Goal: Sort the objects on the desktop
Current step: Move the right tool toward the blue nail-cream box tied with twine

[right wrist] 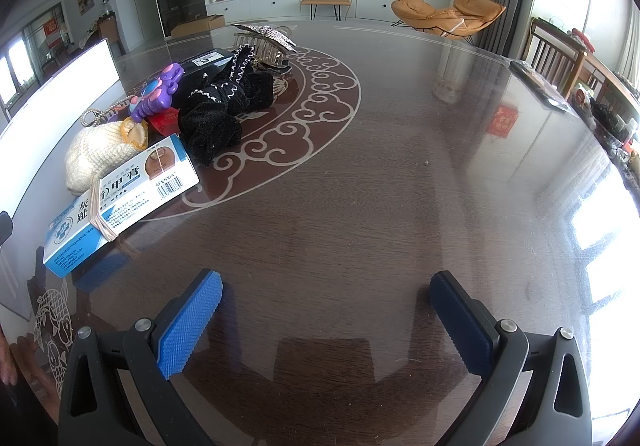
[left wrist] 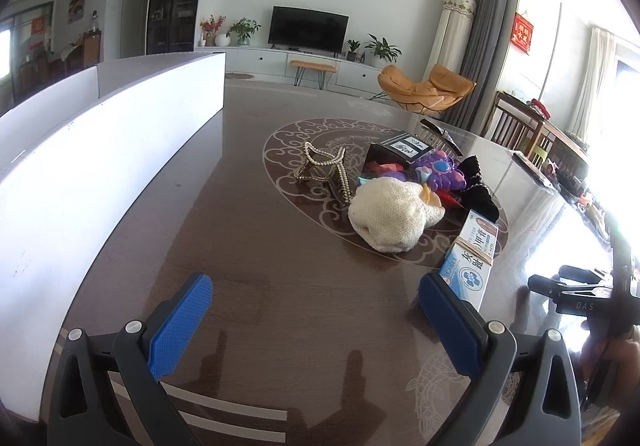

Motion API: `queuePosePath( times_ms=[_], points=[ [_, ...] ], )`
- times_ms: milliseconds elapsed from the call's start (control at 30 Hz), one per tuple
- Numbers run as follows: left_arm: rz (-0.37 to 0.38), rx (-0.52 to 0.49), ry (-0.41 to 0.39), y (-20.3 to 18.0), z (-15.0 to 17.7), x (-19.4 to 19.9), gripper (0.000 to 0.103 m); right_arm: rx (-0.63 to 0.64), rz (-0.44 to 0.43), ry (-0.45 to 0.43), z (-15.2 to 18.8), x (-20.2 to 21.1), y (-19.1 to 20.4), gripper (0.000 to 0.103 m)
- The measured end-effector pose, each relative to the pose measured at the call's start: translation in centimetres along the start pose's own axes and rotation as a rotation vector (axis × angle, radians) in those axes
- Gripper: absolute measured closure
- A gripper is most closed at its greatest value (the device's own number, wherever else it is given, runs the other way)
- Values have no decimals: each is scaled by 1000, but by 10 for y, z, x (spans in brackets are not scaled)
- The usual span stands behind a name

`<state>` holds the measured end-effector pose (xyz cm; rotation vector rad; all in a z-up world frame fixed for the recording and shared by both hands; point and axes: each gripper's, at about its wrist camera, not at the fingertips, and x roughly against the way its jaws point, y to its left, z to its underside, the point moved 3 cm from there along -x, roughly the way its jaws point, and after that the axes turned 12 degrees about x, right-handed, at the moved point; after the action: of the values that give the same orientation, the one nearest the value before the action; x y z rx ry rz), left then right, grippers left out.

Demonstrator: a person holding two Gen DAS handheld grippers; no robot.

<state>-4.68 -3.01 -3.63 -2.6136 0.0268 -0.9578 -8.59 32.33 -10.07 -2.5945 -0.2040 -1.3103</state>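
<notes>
Both tongs, left (left wrist: 316, 322) and right (right wrist: 326, 322), gape empty above the table (right wrist: 400, 166). Nearest lies the ointment box (right wrist: 120, 198), beside the cream knit pouch (right wrist: 100, 158): light, stiff cardboard, probably best pinched across its narrow sides.

The white bin (left wrist: 80, 174) runs off the left edge, so its inside isn't visible. The red thing (right wrist: 162, 121) is mostly buried under the purple toy (right wrist: 156, 94) and scrunchie (right wrist: 224, 102), can't tell what it is. Small print on the box (right wrist: 120, 194) is unreadable.

Two hair claws (left wrist: 324, 176) (right wrist: 266, 42) (one pearl-edged), one scrunchie (right wrist: 224, 106), two boxes (right wrist: 120, 198) (right wrist: 208, 62).
</notes>
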Motion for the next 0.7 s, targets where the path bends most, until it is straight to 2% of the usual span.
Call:
queuePosePath(
  times_ms=[300,433,467,567,700],
  points=[
    [-1,135,-14,35,-10,5,0,-5,2,-1,1,1,-1,0],
    [-2,146,-9,37,-8,2,0,-10,-7,-24,-1,5,0,0],
    [-4,138,-10,36,-7,2,0,-27,-28,-52,-3,10,2,0],
    [-8,104,-22,30,-7,2,0,-91,-185,-95,-20,21,21,0],
    [-21,70,-27,26,-7,2,0,-123,-326,-15,-46,4,57,0]
  ],
)
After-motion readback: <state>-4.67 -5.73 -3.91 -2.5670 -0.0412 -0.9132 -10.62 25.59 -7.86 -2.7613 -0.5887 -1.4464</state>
